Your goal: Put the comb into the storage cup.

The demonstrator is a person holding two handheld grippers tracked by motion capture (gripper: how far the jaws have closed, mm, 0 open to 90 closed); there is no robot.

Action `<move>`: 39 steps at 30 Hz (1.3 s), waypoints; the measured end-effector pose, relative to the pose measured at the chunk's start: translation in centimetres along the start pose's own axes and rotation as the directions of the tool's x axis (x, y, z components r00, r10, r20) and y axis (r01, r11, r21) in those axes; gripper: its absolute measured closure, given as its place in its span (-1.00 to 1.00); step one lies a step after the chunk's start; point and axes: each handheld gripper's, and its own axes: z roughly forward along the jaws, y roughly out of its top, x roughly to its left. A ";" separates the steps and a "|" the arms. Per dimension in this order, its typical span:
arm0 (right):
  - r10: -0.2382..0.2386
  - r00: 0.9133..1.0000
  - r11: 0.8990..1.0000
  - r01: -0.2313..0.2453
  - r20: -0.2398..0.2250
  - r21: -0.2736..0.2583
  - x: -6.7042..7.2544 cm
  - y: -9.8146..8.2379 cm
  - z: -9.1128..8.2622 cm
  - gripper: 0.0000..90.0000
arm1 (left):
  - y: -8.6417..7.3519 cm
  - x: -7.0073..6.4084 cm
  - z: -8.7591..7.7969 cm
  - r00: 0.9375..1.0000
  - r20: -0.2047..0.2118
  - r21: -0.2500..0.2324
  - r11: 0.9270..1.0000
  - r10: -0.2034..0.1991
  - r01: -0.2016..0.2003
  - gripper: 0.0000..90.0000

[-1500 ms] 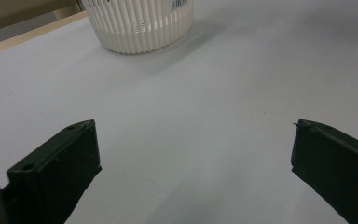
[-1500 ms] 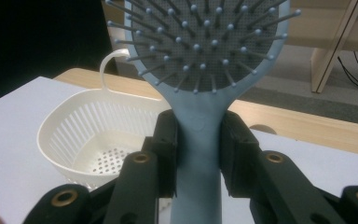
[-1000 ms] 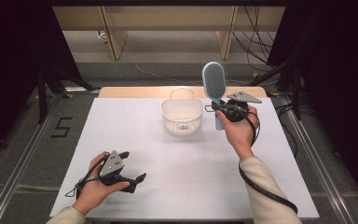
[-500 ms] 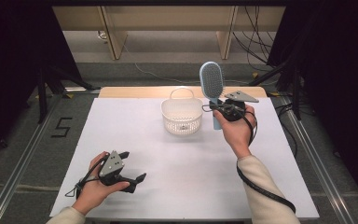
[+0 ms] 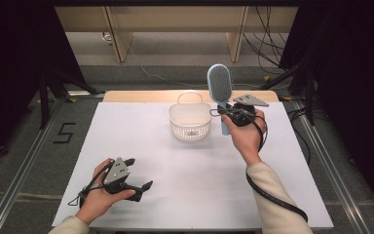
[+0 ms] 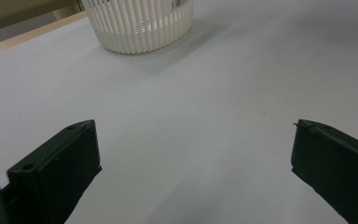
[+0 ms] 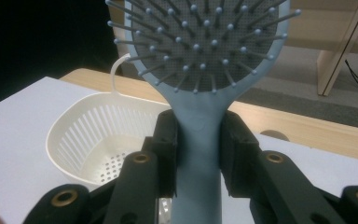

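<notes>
We see the right tool (image 5: 228,113) pinching a light blue hairbrush (image 5: 220,87) by its handle, just below the oval head. In the right gripper view both black jaws press flat against the two sides of the handle, and the brush (image 7: 200,70) stands upright with its bristle pad facing the camera — grey cushion, blue-tipped pins. From the high view, the brush head rises above the hand, and the lower end of the handle hangs down past the tool, off the worktop (image 5: 141,146).

Just beside the brush, to its left in the high view, sits a white slotted basket (image 5: 190,122) with a thin arched handle. We cannot tell whether the brush handle touches the basket's rim; they look close but apart. In the right gripper view the basket (image 7: 98,140) lies below and left of the brush, and its perforated bottom shows.

The left tool (image 5: 134,178) rests on the white worktop near the front edge, well apart from the basket, held in the person's left hand (image 5: 97,195). Its jaws are spread wide — the left gripper view shows bare worktop between them.
</notes>
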 end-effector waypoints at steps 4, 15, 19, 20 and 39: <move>-0.001 1.000 1.000 0.001 -0.001 -0.003 0.0 0.0 0.1 0.57 | 0.0 0.0 0.0 1.000 0.000 0.000 1.000 0.000 0.000 -0.99; -0.003 1.000 1.000 0.003 -0.006 -0.005 0.4 0.2 0.4 0.57 | 0.0 0.0 0.0 1.000 -0.001 0.000 1.000 0.000 0.000 -0.99; -0.004 1.000 1.000 0.004 -0.006 -0.004 0.5 0.2 0.4 0.57 | 0.0 0.0 0.0 1.000 -0.001 -0.001 1.000 -0.001 0.001 -0.99; -0.004 1.000 1.000 0.004 -0.008 -0.005 0.5 0.2 0.4 0.57 | 0.0 0.0 0.0 1.000 -0.001 -0.001 1.000 -0.001 0.001 -0.99; -0.008 1.000 1.000 0.008 -0.017 -0.002 1.1 0.3 1.0 0.57 | 0.0 0.0 0.0 1.000 0.001 -0.002 1.000 -0.002 0.002 -0.99</move>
